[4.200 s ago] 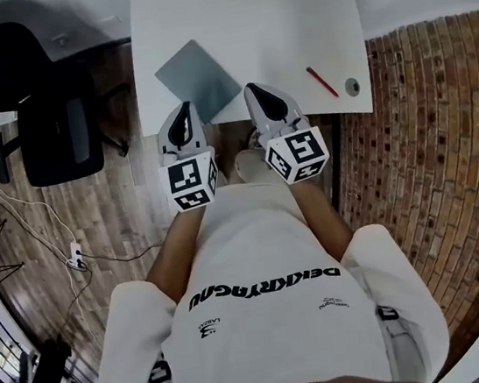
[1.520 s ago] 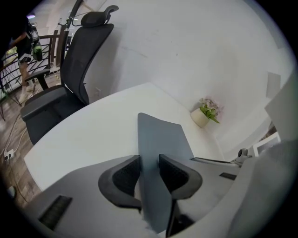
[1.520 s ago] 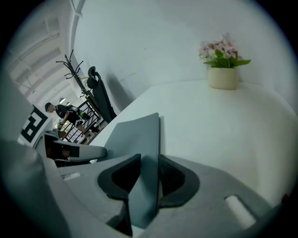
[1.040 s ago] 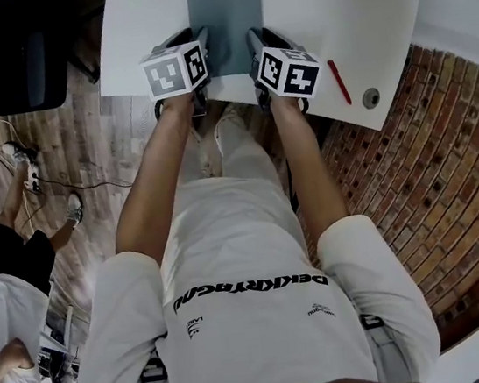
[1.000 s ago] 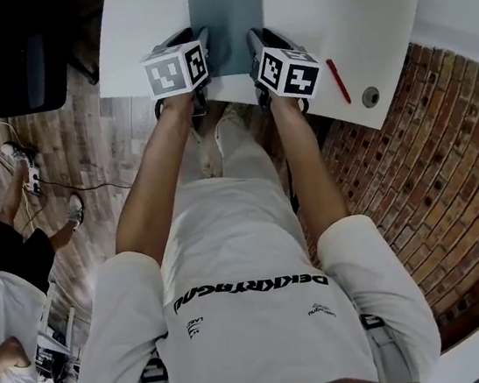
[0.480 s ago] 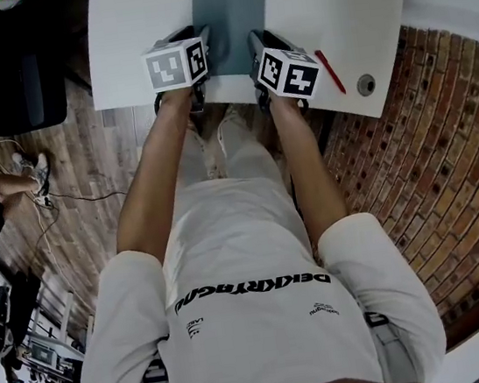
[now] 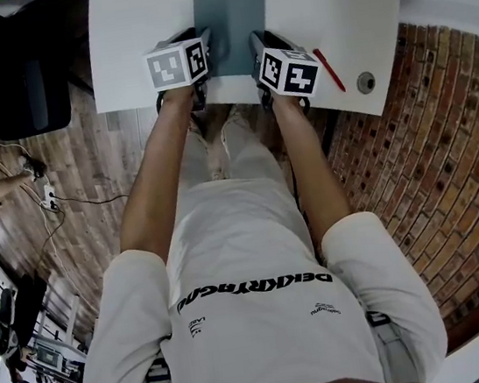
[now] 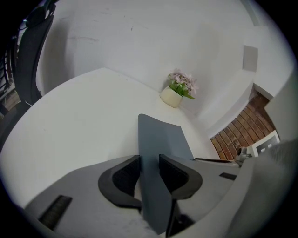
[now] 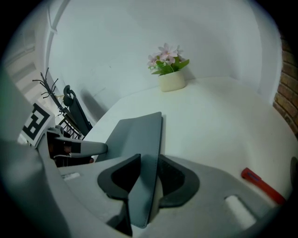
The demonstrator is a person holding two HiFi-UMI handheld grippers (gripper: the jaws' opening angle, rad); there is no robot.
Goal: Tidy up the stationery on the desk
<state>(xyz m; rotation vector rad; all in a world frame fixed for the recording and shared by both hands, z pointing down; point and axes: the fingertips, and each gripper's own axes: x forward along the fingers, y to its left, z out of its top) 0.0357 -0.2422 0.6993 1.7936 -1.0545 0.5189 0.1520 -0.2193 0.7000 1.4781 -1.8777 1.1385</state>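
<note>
Notebook (image 7: pixel 231 15), grey cover, on the desk (image 7: pixel 125 34) at its near edge. Judged thin, light, cover floppy, so take it at both near corners. Left gripper (image 7: pixel 201 43) and right gripper (image 7: pixel 255 44) each pinch that edge. Red pen (image 7: pixel 330 71) lies well right.

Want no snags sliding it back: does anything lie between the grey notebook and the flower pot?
Nothing visible: only bare desk lies between the grey notebook and the flower pot. The red pen lies off to the right.
</note>
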